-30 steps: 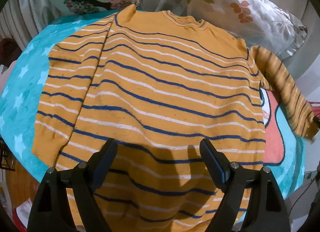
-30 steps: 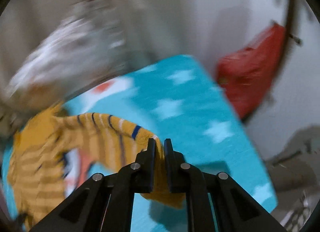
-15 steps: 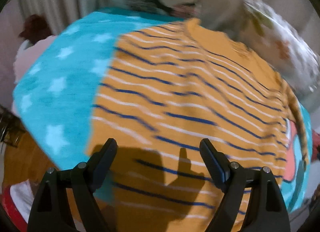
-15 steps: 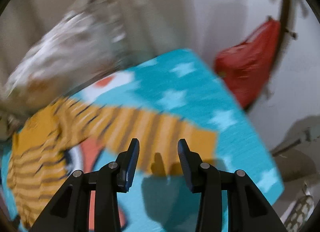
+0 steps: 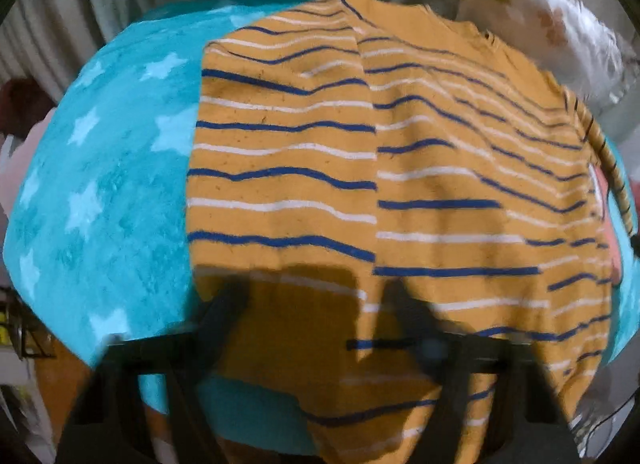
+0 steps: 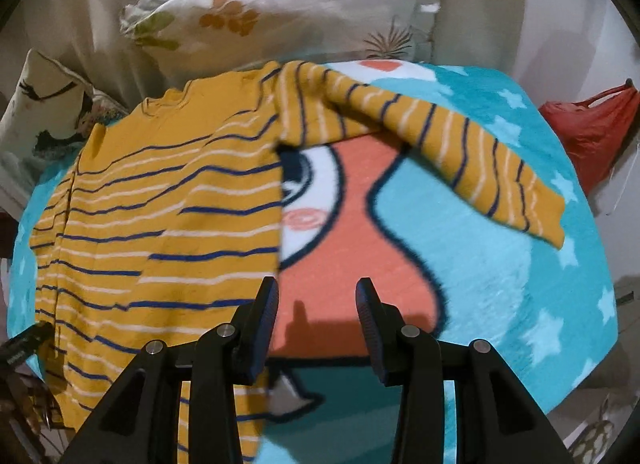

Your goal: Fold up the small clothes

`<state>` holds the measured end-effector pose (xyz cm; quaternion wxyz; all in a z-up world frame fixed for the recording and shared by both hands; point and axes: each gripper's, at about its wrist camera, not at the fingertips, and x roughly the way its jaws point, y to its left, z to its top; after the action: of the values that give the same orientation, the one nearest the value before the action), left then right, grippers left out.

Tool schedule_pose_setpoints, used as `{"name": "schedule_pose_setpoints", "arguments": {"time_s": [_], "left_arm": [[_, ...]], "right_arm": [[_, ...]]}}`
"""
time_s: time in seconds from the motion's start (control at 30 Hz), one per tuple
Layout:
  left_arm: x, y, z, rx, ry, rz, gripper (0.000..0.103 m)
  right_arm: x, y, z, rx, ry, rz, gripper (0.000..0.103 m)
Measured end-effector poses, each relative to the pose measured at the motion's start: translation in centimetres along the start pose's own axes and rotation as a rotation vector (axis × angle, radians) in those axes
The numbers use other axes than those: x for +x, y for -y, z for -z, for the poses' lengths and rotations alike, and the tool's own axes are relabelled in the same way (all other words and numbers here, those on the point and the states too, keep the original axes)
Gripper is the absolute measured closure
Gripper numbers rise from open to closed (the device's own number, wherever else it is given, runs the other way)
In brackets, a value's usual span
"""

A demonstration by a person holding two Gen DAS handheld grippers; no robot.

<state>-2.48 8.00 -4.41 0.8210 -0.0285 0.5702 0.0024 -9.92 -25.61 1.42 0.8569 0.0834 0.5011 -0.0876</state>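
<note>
An orange sweater [image 5: 400, 183] with blue and white stripes lies flat on a turquoise star blanket [image 5: 100, 191]. Its left sleeve is folded in over the body. In the right wrist view the sweater body [image 6: 160, 223] lies at left and its right sleeve [image 6: 460, 143] stretches out to the right across the blanket [image 6: 500, 284]. My left gripper [image 5: 316, 304] is open, blurred, low over the sweater's left hem. My right gripper [image 6: 316, 296] is open and empty, beside the sweater's right edge.
Floral pillows [image 6: 280, 3] lie along the far edge of the bed, also seen in the left wrist view [image 5: 560, 35]. A red plastic bag [image 6: 592, 131] hangs at right by the wall. The blanket edge drops off at left [image 5: 48, 304].
My right gripper let go of the sleeve, opened, and drew back toward the sweater's hem side. My left gripper swung to the sweater's left side and moved down closer to the cloth.
</note>
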Motion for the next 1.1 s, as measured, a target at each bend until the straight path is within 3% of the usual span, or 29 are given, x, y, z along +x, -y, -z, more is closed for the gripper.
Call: {"name": "schedule_pose_setpoints", "arguments": {"time_s": [0.03, 0.07, 0.1, 0.17, 0.3, 0.5, 0.57, 0.6, 0.7, 0.87, 0.97, 1.1], "left_arm": [[-0.1, -0.6, -0.3, -0.008, 0.000, 0.015, 0.070], [-0.2, -1.4, -0.6, -0.024, 0.001, 0.043, 0.089], [-0.4, -2.8, -1.1, -0.063, -0.010, 0.104, 0.094], [-1.2, -6.2, -1.9, -0.150, 0.006, 0.169, 0.096], [-2.6, -13.2, -4.0, -0.289, 0.059, 0.185, 0.096], [-3.4, -25.9, -8.7, -0.535, 0.128, 0.025, 0.094], [-4.0, -28.4, -9.6, -0.580, 0.157, 0.021, 0.093], [-4.5, -28.9, -9.6, -0.587, 0.175, 0.027, 0.088], [-5.2, -28.2, -8.9, -0.551, 0.190, 0.035, 0.069], [-3.9, -23.7, -6.7, -0.450, 0.107, 0.152, 0.064], [-2.9, -18.5, -4.0, -0.363, 0.022, 0.273, 0.061], [-1.4, -11.4, -1.2, -0.231, -0.072, 0.362, 0.060]], "right_arm": [[-0.1, -0.7, 0.0, 0.000, 0.000, 0.004, 0.059], [-0.5, -1.5, 0.2, -0.002, 0.006, 0.009, 0.059], [-0.6, -2.2, 0.1, -0.005, 0.011, 0.017, 0.059], [-1.0, -3.7, 0.1, -0.009, 0.020, 0.027, 0.059], [-1.0, -6.5, 0.1, 0.015, 0.026, 0.026, 0.059], [-0.5, -9.3, 0.4, 0.043, 0.021, 0.040, 0.059], [-0.4, -9.9, 0.6, 0.049, 0.018, 0.051, 0.059], [-0.3, -10.0, 0.7, 0.051, 0.015, 0.057, 0.059], [-0.3, -10.1, 1.0, 0.061, 0.012, 0.078, 0.059], [-0.4, -8.5, 1.2, 0.100, 0.002, 0.101, 0.059], [-0.5, -7.2, 1.4, 0.113, -0.005, 0.107, 0.059], [-0.2, -4.9, 2.2, 0.138, -0.042, 0.090, 0.057]]}}
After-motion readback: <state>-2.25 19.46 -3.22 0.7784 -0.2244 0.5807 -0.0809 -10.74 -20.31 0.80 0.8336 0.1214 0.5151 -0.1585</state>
